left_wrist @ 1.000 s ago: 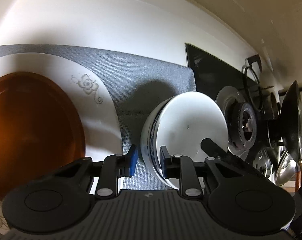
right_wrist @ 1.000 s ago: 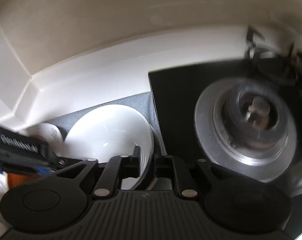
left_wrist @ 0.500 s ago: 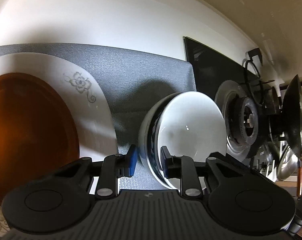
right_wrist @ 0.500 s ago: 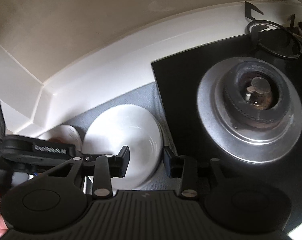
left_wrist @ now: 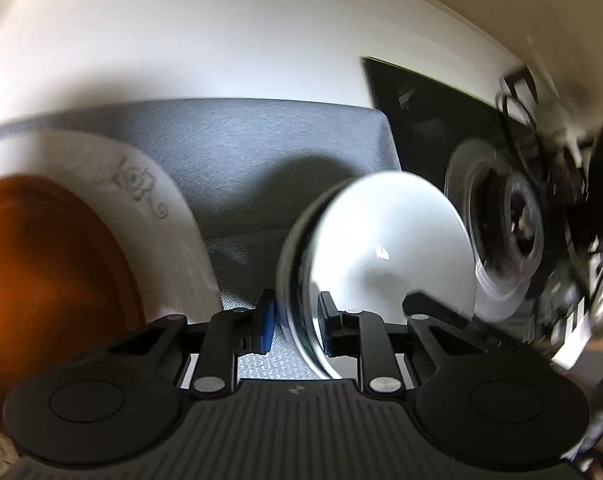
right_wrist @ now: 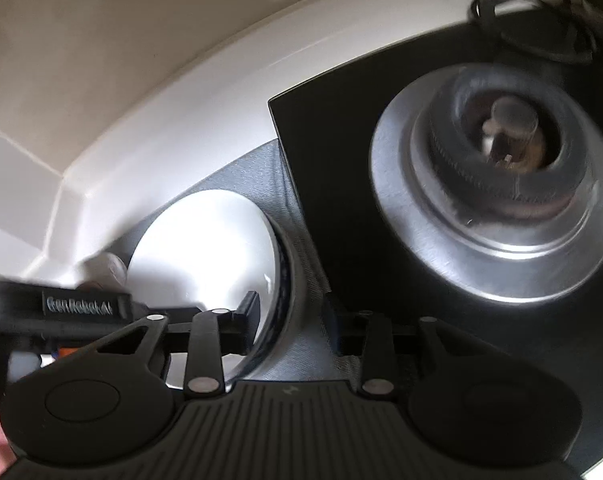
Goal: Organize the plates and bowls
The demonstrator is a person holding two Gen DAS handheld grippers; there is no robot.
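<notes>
Since half a second ago the right hand-held gripper (right_wrist: 289, 320) has moved in on the bowl (right_wrist: 205, 256): its fingers, then spread and clear of the rim, now straddle it, and the view has tipped closer to the burner (right_wrist: 501, 196). The left view has hardly shifted, though it is now blurred by motion. The left hand-held gripper (left_wrist: 295, 322) pinches the bowl (left_wrist: 381, 256) by its near rim, the blue-padded finger (left_wrist: 266, 320) against the outer wall and the other finger (left_wrist: 327, 316) inside, so the bowl stands tilted on edge with its white inside facing right. The right hand-held gripper is partly spread across the opposite rim, one finger (right_wrist: 248, 316) inside the bowl and the other (right_wrist: 333, 322) outside over the mat; whether either touches the bowl I cannot tell. The bowl sits on a grey mat (left_wrist: 261, 148) on the counter (left_wrist: 181, 52), at the mat's right edge, just beside the black hob (left_wrist: 421, 116). At the mat's left side lies a white plate (left_wrist: 169, 240) with a flower print, carrying an amber dish (left_wrist: 49, 272). A burner (left_wrist: 513, 224) sits on the hob with dark pan supports behind it. The counter is white, and a pale wall (right_wrist: 101, 40) rises behind it, meeting in a corner.
</notes>
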